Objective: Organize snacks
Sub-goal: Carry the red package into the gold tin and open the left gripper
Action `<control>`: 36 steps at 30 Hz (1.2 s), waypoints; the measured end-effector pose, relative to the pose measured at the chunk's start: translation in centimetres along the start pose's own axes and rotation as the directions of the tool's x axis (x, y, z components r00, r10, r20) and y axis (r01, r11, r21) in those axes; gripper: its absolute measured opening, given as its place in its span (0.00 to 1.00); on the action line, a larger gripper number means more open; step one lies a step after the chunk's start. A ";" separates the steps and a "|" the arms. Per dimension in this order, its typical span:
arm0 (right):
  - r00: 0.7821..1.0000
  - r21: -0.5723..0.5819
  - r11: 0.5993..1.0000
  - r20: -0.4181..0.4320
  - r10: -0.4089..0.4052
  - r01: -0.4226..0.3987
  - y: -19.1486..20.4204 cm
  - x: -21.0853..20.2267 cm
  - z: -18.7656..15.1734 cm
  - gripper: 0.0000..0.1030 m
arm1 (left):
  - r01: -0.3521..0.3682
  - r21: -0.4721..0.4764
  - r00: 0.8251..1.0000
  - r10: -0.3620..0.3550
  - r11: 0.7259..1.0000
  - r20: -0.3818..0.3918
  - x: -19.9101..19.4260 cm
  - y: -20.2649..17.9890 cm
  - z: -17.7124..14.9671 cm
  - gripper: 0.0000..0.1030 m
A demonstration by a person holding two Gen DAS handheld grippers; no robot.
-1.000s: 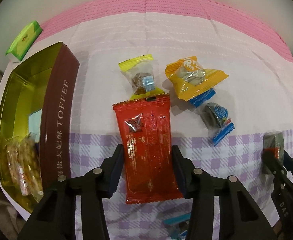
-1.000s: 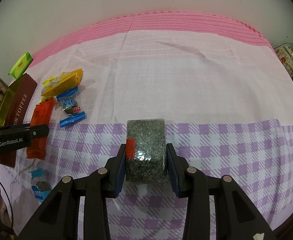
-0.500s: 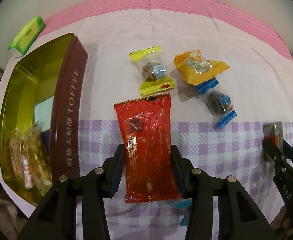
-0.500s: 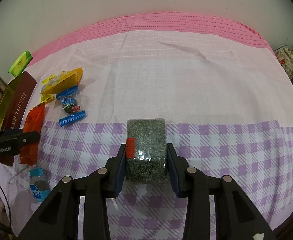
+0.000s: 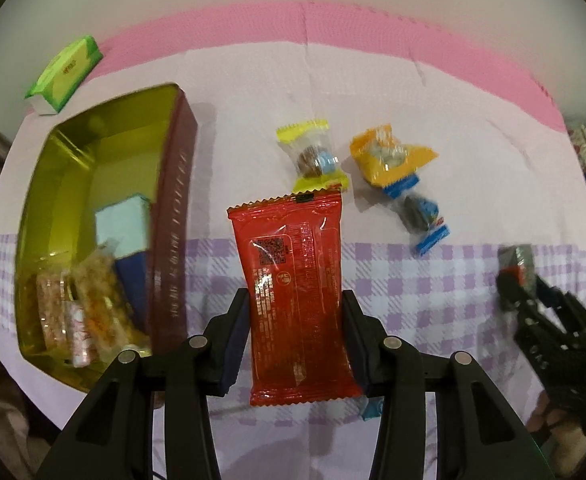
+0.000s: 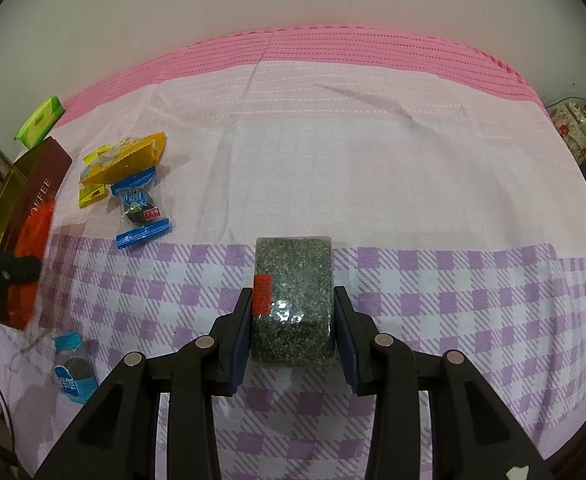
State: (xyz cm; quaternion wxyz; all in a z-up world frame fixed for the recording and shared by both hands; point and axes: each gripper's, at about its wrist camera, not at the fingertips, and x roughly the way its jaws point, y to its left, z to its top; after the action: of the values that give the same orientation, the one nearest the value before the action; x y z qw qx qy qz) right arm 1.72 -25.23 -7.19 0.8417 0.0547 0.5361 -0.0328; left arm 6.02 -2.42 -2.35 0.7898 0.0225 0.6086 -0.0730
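My left gripper (image 5: 295, 326) is shut on a red snack packet (image 5: 295, 280) and holds it above the cloth, right of an open toffee tin (image 5: 173, 216). The tin, gold inside and maroon outside, holds several wrapped snacks (image 5: 81, 304) and a pale blue box (image 5: 123, 226). My right gripper (image 6: 291, 322) is shut on a dark green speckled block (image 6: 291, 284) with a red label, over the purple checks. Loose on the cloth lie a yellow candy (image 5: 313, 156), an orange packet (image 5: 391, 158) and a blue candy (image 5: 423, 218).
A green pack (image 5: 67, 74) lies beyond the tin near the cloth's far left edge. Another blue-wrapped candy (image 6: 71, 368) lies near the front left edge. The cloth is pink at the back and purple-checked in front. Clutter stands off the right edge (image 6: 573, 128).
My left gripper has lifted the red packet and drawn back and up, so the tin's inside shows more. The right gripper with the green block has stayed put.
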 end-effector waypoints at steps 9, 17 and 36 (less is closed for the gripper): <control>1.000 -0.002 1.000 0.002 -0.001 0.001 0.0 0.0 -0.1 0.36 | -0.078 -0.059 0.994 0.083 0.995 0.076 -3.5 4.6 2.0 0.44; 1.000 -0.012 1.000 0.007 -0.009 0.010 0.2 0.1 -0.1 0.37 | -0.203 -0.106 0.976 0.210 0.973 0.058 -4.1 11.1 1.7 0.44; 1.000 -0.024 1.000 0.013 -0.017 0.017 0.5 0.1 -0.3 0.37 | -0.306 -0.088 0.952 0.306 0.948 -0.021 -0.9 15.6 -0.7 0.44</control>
State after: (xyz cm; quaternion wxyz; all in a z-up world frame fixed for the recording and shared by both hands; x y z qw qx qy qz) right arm 1.55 -24.73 -7.37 0.8455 0.0396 0.5314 -0.0337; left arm 7.33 13.16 -2.51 0.7896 0.0812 0.6032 0.0779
